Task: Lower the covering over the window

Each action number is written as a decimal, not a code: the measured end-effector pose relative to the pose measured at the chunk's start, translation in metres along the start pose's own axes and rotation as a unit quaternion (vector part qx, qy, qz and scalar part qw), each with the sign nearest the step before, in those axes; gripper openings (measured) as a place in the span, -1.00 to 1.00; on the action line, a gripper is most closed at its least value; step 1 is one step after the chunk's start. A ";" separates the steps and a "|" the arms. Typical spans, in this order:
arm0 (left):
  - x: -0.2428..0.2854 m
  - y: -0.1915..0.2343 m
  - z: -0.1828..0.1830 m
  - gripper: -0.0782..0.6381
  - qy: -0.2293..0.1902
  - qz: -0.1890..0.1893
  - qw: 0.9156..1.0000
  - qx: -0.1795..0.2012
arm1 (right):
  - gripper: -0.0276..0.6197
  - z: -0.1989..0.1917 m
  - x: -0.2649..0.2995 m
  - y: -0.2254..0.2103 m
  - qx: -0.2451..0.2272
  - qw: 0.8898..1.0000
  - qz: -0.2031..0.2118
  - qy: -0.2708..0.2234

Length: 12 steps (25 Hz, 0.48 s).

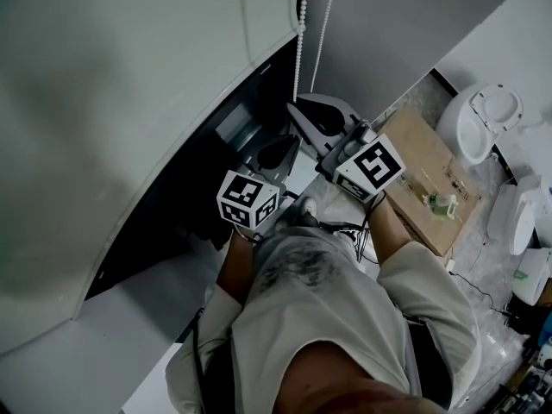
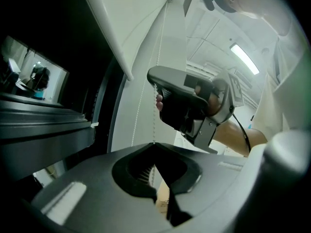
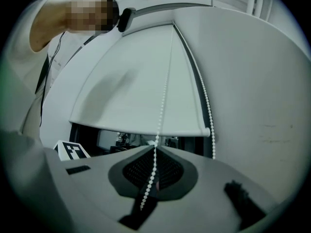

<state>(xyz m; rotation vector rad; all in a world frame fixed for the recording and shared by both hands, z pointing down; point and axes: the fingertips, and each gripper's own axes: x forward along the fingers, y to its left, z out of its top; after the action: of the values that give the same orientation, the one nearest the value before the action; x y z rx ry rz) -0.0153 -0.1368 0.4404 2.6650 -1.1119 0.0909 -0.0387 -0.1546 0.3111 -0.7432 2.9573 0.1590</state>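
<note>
The white roller blind [image 3: 141, 91] hangs partway down over the dark window [image 1: 185, 197], its bottom bar [image 3: 146, 124] level. A white bead chain [image 1: 299, 41] drops along the blind's right side. My left gripper [image 2: 154, 144] is shut on one strand of that chain, which runs up from the jaw tips. My right gripper [image 3: 156, 148] is shut on the chain too, the beads [image 3: 154, 169] passing down between its pads. In the head view the right gripper [image 1: 304, 115] sits just above and right of the left gripper [image 1: 278, 152]. A second strand [image 3: 208, 110] hangs free by the wall.
A grey-white wall [image 3: 262, 106] stands right of the window. On the floor lie a flat cardboard box [image 1: 427, 179] with a small bottle [image 1: 444, 203] on it, and a white toilet [image 1: 483, 119]. The person's torso [image 1: 345, 317] fills the lower head view.
</note>
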 end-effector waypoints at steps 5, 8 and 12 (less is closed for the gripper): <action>0.004 0.005 -0.019 -0.76 0.018 0.004 1.000 -0.010 | -0.84 -0.019 -0.001 0.004 0.005 1.000 0.001 0.021; 0.006 0.006 -0.031 -0.76 0.029 0.005 0.999 -0.015 | -0.84 -0.030 -0.003 0.006 0.009 0.999 0.001 0.032; 0.008 0.007 -0.045 -0.76 0.044 0.007 0.999 -0.021 | -0.84 -0.045 -0.006 0.007 0.016 0.999 0.001 0.046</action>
<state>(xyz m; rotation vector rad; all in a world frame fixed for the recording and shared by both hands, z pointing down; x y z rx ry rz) -0.0134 -0.1357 0.4865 2.5898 -1.0941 0.1846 -0.0395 -0.1513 0.3568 -0.7639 3.0388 0.0804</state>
